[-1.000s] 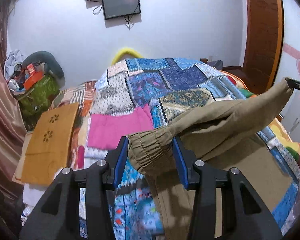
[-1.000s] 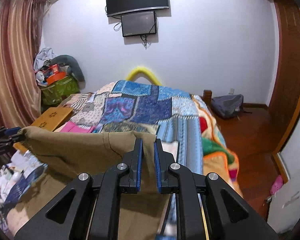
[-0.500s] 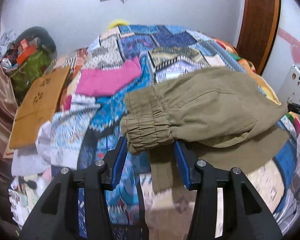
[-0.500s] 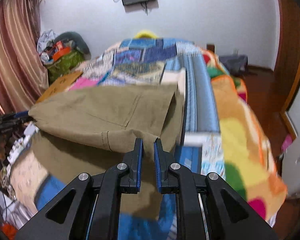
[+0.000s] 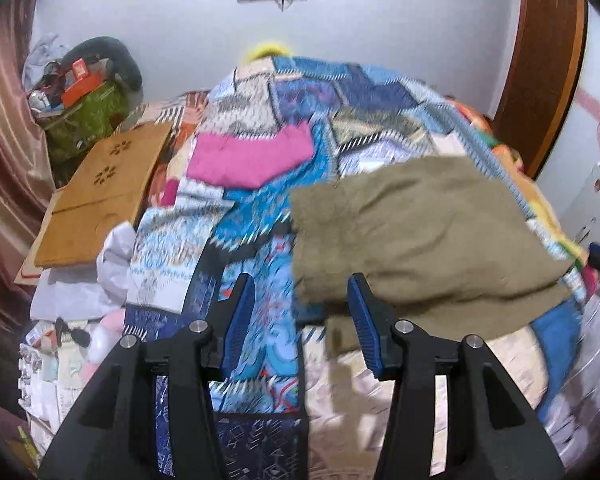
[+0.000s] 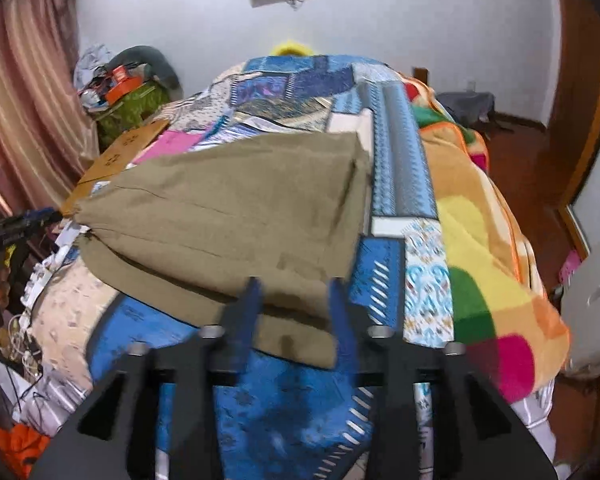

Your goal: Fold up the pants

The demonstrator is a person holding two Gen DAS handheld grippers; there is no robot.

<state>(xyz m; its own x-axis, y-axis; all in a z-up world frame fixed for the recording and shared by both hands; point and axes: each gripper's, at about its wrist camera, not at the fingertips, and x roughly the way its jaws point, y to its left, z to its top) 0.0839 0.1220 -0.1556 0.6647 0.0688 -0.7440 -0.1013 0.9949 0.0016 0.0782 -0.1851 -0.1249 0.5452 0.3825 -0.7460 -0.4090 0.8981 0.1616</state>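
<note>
The olive-brown pants (image 5: 412,236) lie folded over on the patchwork quilt (image 5: 268,220), their gathered cuff end at the left. My left gripper (image 5: 300,312) is open and empty just in front of that cuff end, apart from it. In the right wrist view the pants (image 6: 228,216) lie folded across the bed. My right gripper (image 6: 296,304) is open, its blue pads either side of the near fold edge without holding it. The other gripper shows at the left edge of that view (image 6: 16,224).
A pink cloth (image 5: 252,156) lies on the quilt beyond the pants. A wooden board (image 5: 96,196) leans at the bed's left side, by a green bag (image 5: 88,120) and a curtain. A wooden door (image 6: 580,120) and bare floor are to the right.
Both grippers have let go of the pants and opened. The pants have dropped flat onto the quilt, and both grippers have drawn back toward me.
</note>
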